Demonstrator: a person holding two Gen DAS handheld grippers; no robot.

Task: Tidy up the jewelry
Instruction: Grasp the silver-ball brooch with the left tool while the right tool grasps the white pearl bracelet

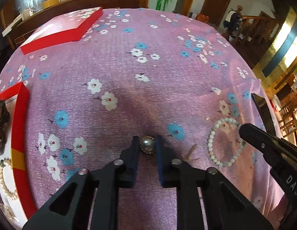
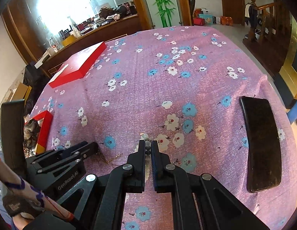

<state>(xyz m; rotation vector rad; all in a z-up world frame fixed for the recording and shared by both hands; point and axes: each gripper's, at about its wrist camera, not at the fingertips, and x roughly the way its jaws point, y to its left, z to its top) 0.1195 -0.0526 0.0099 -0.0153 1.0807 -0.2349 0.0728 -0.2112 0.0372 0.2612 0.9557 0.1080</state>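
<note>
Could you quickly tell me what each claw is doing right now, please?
Left claw: closed on the pearl brooch.
Right claw: closed on the bead bracelet.

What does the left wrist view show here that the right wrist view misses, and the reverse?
Only the left wrist view shows the pearl brooch between the left gripper fingers, and the whole loop of the pale bead bracelet. Only the right wrist view shows the whole black phone and the right gripper closed on the bracelet's beads. Both show the floral tablecloth, the red lid, the open red box with jewelry inside, and a thin gold piece on the cloth.
</note>
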